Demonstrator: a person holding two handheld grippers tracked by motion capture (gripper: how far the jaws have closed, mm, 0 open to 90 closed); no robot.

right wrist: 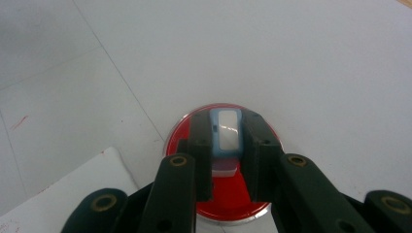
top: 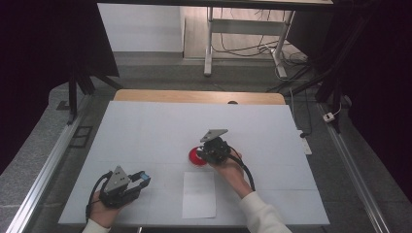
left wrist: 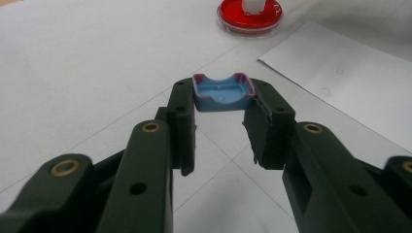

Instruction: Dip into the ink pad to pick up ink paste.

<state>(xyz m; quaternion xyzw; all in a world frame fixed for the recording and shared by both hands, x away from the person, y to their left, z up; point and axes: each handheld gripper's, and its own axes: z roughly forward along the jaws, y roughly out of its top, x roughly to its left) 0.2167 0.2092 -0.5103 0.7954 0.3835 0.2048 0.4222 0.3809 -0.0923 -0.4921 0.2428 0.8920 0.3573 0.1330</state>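
Cap, blue, light stiff plastic, pinched by its sides in left gripper jaws. Right gripper jaws clamp stamp over dish; slippery, grip flat sides.

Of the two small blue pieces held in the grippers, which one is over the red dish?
The upright light-blue piece with a white face, clamped by the right gripper over the round red dish. The left gripper's blue cap hangs over bare table.

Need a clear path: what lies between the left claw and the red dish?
Just bare table from left claw to red dish, per left gripper view.
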